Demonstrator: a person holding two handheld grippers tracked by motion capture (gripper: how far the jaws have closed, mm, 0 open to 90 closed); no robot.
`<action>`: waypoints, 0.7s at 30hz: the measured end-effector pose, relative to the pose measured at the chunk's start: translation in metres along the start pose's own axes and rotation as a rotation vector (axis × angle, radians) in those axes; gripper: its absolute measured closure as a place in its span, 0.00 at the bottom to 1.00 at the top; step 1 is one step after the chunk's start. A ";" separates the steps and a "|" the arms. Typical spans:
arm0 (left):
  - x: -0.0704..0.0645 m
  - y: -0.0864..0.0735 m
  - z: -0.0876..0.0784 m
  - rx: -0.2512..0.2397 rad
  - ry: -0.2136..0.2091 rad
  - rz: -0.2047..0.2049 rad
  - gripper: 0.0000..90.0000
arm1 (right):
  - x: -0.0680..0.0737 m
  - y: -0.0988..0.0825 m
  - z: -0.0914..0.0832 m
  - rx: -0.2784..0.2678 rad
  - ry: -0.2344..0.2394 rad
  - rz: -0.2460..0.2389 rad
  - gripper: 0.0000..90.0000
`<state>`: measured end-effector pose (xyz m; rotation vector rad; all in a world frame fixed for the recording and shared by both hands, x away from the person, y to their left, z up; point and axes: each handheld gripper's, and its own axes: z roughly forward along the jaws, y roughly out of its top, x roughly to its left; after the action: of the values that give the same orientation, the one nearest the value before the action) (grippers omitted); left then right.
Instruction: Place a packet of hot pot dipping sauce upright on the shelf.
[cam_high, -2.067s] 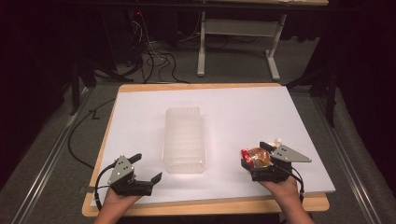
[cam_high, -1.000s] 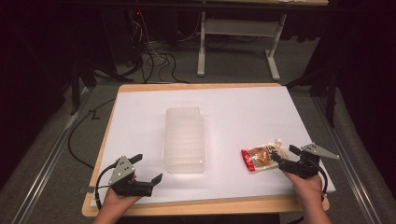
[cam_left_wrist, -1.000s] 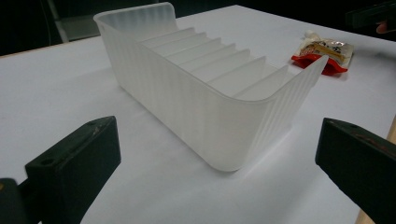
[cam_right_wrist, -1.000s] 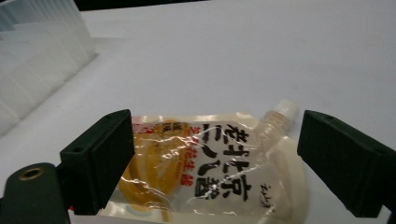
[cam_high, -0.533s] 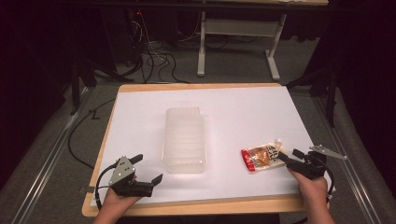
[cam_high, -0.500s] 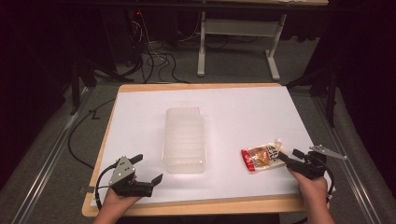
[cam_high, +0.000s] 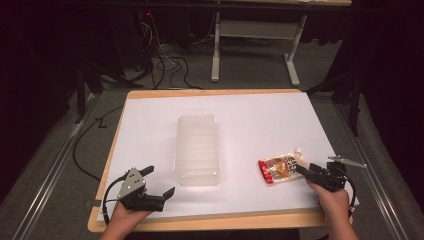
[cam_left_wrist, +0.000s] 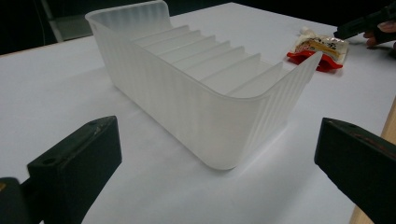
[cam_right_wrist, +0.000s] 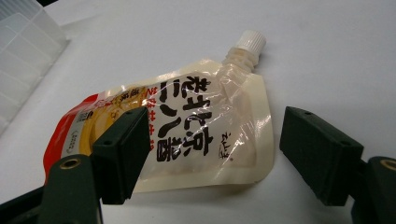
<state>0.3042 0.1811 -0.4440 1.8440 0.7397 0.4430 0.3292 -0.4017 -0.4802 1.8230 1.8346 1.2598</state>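
Note:
A spouted sauce pouch (cam_high: 281, 167), red and cream with dark lettering, lies flat on the white sheet at the right. My right gripper (cam_high: 306, 168) sits low just right of it. Its jaws are open and have just been closing, with the pouch's (cam_right_wrist: 187, 135) near end at their tips and neither pad pressing on it. A translucent ribbed tray (cam_high: 197, 147) stands mid-table with nothing in it. My left gripper (cam_high: 161, 180) rests open at the front left, pointing at the tray's (cam_left_wrist: 187, 107) near end. From there the pouch (cam_left_wrist: 320, 49) and the right gripper (cam_left_wrist: 359, 25) show beyond the tray.
The white sheet covers a wooden board (cam_high: 210, 221) whose bare edge runs along the front. A corner of the tray (cam_right_wrist: 23, 46) stands left of the pouch. Cables (cam_high: 165, 60) and a metal desk frame (cam_high: 255, 30) sit on the floor behind the table.
The right gripper let go of the pouch, which now lies on the sheet, and drew back to the right and lower. Its jaws stand narrower. The left gripper has not moved.

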 end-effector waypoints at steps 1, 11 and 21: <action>0.000 0.000 0.000 0.000 -0.001 0.000 0.01 | 0.000 0.000 0.000 0.000 0.000 0.007 0.29; -0.001 0.000 0.002 0.004 -0.003 0.004 0.01 | -0.002 0.001 0.001 0.001 0.048 0.043 0.32; -0.001 0.000 0.002 0.007 -0.007 0.006 0.01 | 0.003 0.003 0.004 0.002 0.097 0.062 0.43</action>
<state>0.3048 0.1791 -0.4450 1.8543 0.7318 0.4382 0.3336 -0.3980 -0.4797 1.8641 1.8416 1.3923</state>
